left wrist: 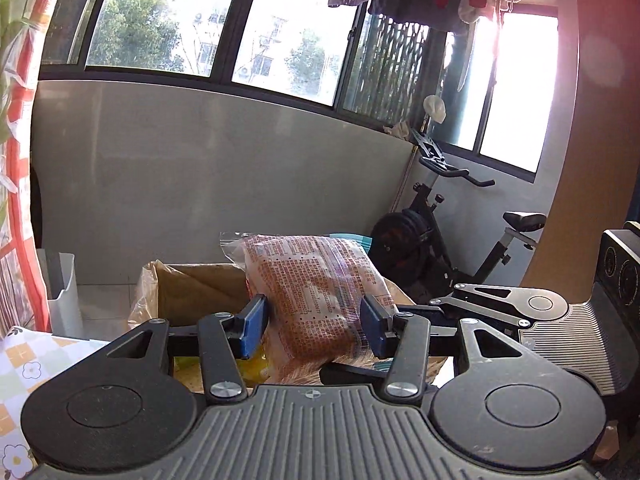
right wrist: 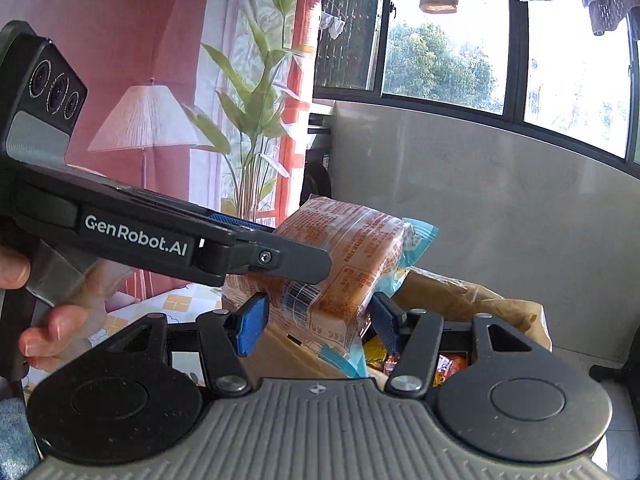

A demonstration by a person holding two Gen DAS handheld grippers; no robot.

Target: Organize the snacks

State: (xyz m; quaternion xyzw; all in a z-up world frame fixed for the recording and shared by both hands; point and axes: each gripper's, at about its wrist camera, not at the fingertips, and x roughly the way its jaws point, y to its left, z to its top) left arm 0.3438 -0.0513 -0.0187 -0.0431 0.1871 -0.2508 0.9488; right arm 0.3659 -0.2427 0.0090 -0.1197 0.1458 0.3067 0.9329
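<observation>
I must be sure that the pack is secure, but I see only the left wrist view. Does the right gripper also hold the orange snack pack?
Observer: Yes. In the right wrist view the snack pack sits between the blue pads of the right gripper, and both pads press on it.
Operator: What is under the pack on that side?
Observer: The open cardboard box. Small yellow and red packets lie inside it.
Operator: Is the far end of the pack free?
Observer: Its pale blue sealed end sticks out above the box, and no gripper holds it.
</observation>
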